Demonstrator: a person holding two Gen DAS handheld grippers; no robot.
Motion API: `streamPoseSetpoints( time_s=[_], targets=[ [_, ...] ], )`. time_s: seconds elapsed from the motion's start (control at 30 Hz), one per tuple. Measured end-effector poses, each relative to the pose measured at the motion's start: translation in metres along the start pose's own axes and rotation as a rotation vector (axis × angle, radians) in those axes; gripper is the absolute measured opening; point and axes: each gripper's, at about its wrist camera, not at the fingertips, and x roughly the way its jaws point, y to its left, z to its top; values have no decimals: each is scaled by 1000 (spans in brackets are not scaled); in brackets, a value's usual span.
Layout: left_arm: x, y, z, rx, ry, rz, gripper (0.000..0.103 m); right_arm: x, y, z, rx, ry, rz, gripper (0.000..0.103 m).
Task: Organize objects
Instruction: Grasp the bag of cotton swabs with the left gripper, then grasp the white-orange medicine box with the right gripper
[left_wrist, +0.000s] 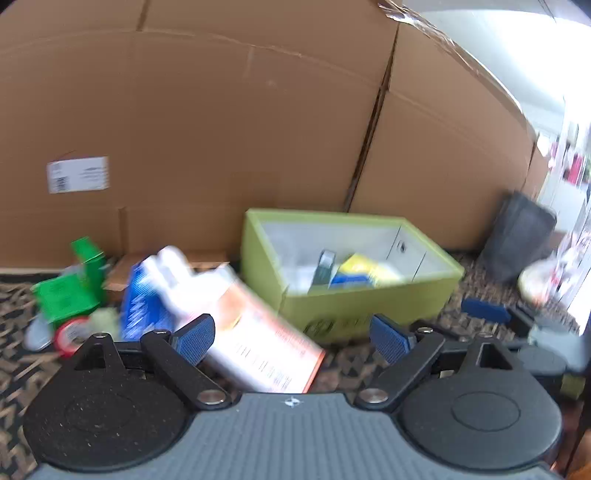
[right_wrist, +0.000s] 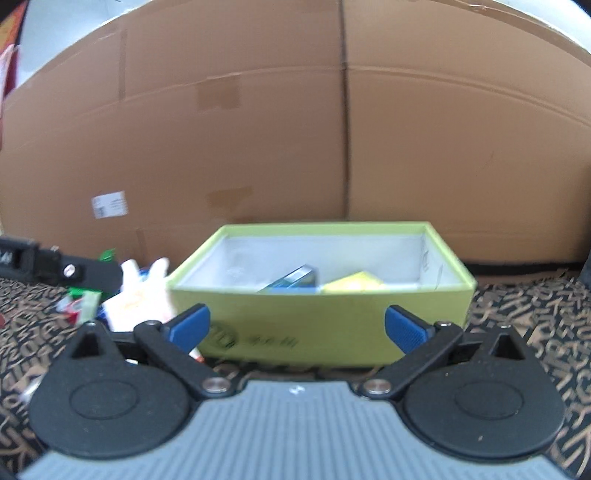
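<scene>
While both grippers gape, green box (right_wrist: 325, 325) sits ahead — right gripper (right_wrist: 297, 328).

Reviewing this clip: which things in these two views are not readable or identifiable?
- Left wrist: white-and-orange package is motion-blurred; its print is unreadable.
- Both views: items inside the green box are partly hidden by its front wall and blurred.
- Left wrist: cardboard label text is too small.
- Left wrist: right-edge clutter is overexposed.
</scene>
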Motion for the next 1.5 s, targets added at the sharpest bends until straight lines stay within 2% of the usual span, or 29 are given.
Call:
streamPoseSetpoints(
  time_s=[0.13,0.33,0.47,0.6,0.67,0.7,0.73,0.8,0.9,1.03,1.1,1.13,1.17,1.27,1.4,1.5],
  targets=[
    [-24,19,-33,11,60,82,94,-11,19,-21,16,41,71,103],
    [-36,46,-63,-32,111,145,94,-20,39,-41,29,98,134,103],
    [-30,50,-66,-15,126,110,94,-25,49,-50,21,116,153,103],
    [-15,49,-72,3,170,109,90,-26,55,-51,0,124,158,103],
    [-9,52,-77,6,195,123,66,-24,59,-48,-24,124,167,103],
    [-11,51,-78,34,176,151,48,-21,61,-46,-43,122,175,103],
    [-12,52,-77,47,184,153,40,-16,64,-45,-66,118,183,103],
    [-16,58,-76,6,190,126,37,-3,71,-40,-124,117,202,103],
    [-22,63,-77,-21,192,110,37,26,81,-31,-204,130,237,103],
    [-25,61,-79,-6,184,111,37,66,92,-26,-276,175,269,103],
    [-24,59,-80,11,183,112,42,78,92,-26,-266,199,289,101],
    [-23,58,-80,15,184,109,47,82,90,-26,-251,209,306,92],
    [-22,58,-80,14,182,108,50,83,88,-27,-229,223,320,72],
    [-20,58,-80,11,177,108,57,73,78,-29,-135,255,297,72],
    [-16,57,-79,15,172,113,59,29,70,-41,-29,333,203,72],
    [-11,53,-77,32,177,115,57,-8,68,-55,7,351,194,73]
  ],
)
